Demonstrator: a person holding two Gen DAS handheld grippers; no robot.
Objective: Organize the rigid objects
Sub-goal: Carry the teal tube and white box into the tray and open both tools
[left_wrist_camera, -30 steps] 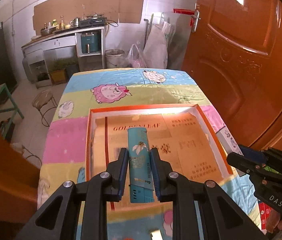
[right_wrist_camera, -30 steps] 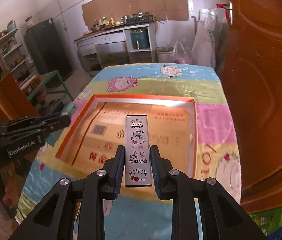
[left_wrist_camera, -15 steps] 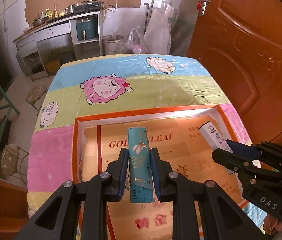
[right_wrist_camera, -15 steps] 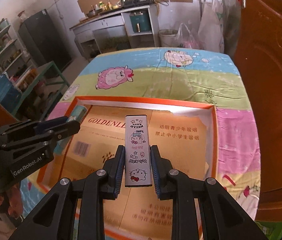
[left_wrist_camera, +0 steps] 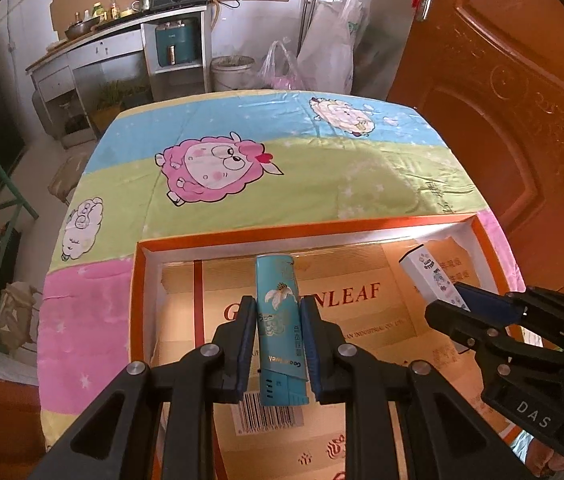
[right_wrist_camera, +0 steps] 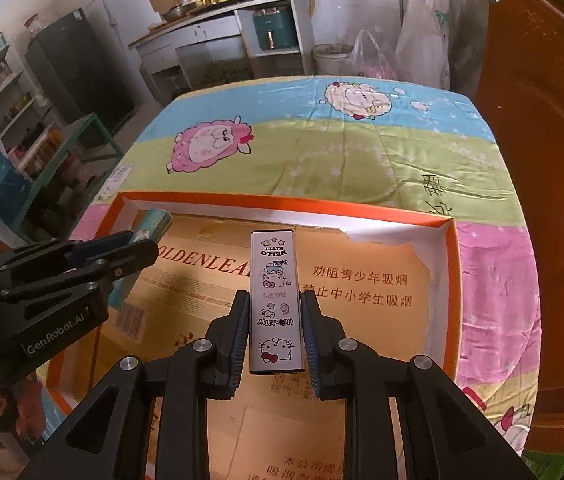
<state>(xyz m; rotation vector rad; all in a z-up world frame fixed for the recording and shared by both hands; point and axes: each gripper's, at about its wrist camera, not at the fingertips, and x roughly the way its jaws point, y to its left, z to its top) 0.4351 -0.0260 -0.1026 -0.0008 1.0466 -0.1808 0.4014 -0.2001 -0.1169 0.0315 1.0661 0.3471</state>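
Two black two-finger grippers: left gripper (left_wrist_camera: 278,344), right gripper (right_wrist_camera: 276,338). Two slim rectangular lighters: one teal lighter with a white bird print (left_wrist_camera: 280,332), one white lighter with cartoon cat prints (right_wrist_camera: 277,300). One shallow orange-rimmed cardboard box (left_wrist_camera: 301,232). One striped pastel tablecloth (left_wrist_camera: 282,168), three cartoon sheep visible on it. One brown wooden door (left_wrist_camera: 521,100).

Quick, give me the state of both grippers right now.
Left gripper: shut on the teal lighter, over the orange-rimmed box.
Right gripper: shut on the white Hello Kitty lighter, over the same box.
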